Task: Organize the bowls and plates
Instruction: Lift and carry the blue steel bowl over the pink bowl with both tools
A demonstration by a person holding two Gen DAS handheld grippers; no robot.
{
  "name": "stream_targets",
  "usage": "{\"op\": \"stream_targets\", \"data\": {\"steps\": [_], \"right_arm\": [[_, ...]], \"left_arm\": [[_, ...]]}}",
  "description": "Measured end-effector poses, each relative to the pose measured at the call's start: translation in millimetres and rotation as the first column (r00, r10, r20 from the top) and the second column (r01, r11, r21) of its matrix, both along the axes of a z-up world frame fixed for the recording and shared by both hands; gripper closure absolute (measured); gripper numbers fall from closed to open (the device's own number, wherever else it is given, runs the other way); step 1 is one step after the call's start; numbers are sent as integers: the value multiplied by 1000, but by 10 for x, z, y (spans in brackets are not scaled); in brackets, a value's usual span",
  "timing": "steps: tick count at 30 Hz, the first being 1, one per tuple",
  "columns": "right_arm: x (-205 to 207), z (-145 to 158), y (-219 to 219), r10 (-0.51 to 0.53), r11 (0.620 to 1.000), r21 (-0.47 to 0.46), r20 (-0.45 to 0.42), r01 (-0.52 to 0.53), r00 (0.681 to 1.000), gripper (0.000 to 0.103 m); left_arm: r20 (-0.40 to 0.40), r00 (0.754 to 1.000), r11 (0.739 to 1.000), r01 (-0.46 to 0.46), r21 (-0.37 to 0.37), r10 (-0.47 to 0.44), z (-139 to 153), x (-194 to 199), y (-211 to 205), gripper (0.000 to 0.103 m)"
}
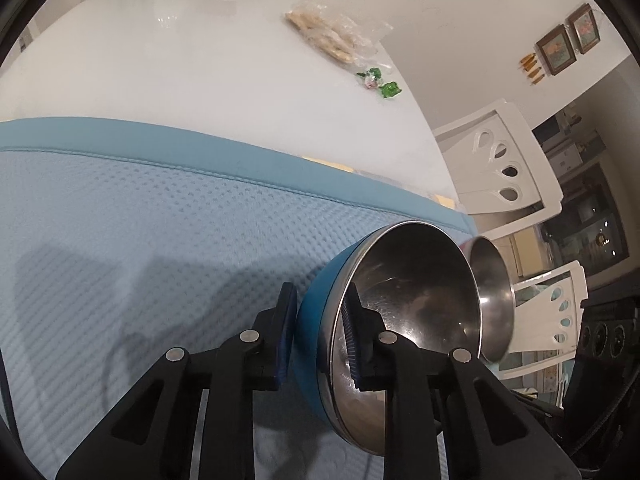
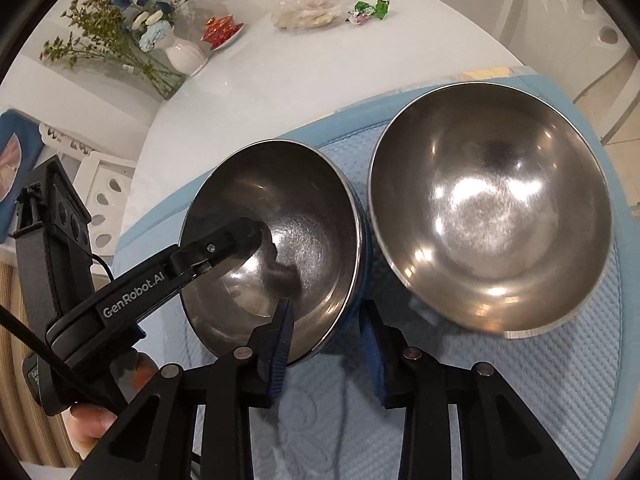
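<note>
Bowls sit side by side on a pale blue mat (image 2: 520, 380) spread over the white desk (image 1: 200, 60). The left hand-held gripper (image 1: 320, 332) has its jaws nearly closed across the rim of the blue-sided bowl (image 1: 400, 300), one finger inside, one against the outer wall. The right hand-held gripper (image 2: 326, 344) straddles the same bowl's (image 2: 280, 232) near rim from the opposite side, jaws narrowed, though whether its pads press is unclear. The larger steel bowl (image 2: 488, 208) rests just beyond its right finger, untouched.
</note>
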State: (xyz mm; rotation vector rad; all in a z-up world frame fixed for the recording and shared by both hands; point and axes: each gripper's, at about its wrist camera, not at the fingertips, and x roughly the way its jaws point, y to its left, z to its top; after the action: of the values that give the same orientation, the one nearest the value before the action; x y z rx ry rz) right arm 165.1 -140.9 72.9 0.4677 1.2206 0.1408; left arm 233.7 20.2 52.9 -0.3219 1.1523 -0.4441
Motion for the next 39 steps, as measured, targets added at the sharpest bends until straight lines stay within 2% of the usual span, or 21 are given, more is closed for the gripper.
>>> {"op": "stream_targets", "data": {"steps": [5, 10, 16, 24, 28, 33, 39], "right_arm": [[-215, 160, 83, 32, 999, -3, -4, -32, 999, 70], [-556, 373, 122, 68, 998, -5, 6, -68, 998, 70], [-1003, 637, 130, 82, 996, -25, 21, -82, 996, 70], [-1554, 945, 49, 114, 991, -77, 73, -108, 991, 70], [-1808, 956, -29, 110, 991, -85, 50, -106, 993, 70], [-2121, 886, -118, 111, 990, -89, 0, -110, 994, 70], [-2440, 741, -174, 121, 989, -75, -77, -127, 990, 70]], "left_arm": [[20, 1000, 999, -19, -34, 20, 196, -236, 90, 83], [61, 998, 998, -12, -62, 16, 464, -642, 146, 84], [156, 987, 998, 28, 51, -36, 784, -1226, 15, 83], [215, 972, 994, 83, 75, -97, 1032, -1855, -119, 83], [227, 966, 991, 105, 77, -120, 1069, -2125, -230, 83], [243, 954, 981, 152, 119, -177, 1054, -2459, -361, 83], [220, 959, 981, 158, 113, -180, 931, -2793, -369, 83]]}}
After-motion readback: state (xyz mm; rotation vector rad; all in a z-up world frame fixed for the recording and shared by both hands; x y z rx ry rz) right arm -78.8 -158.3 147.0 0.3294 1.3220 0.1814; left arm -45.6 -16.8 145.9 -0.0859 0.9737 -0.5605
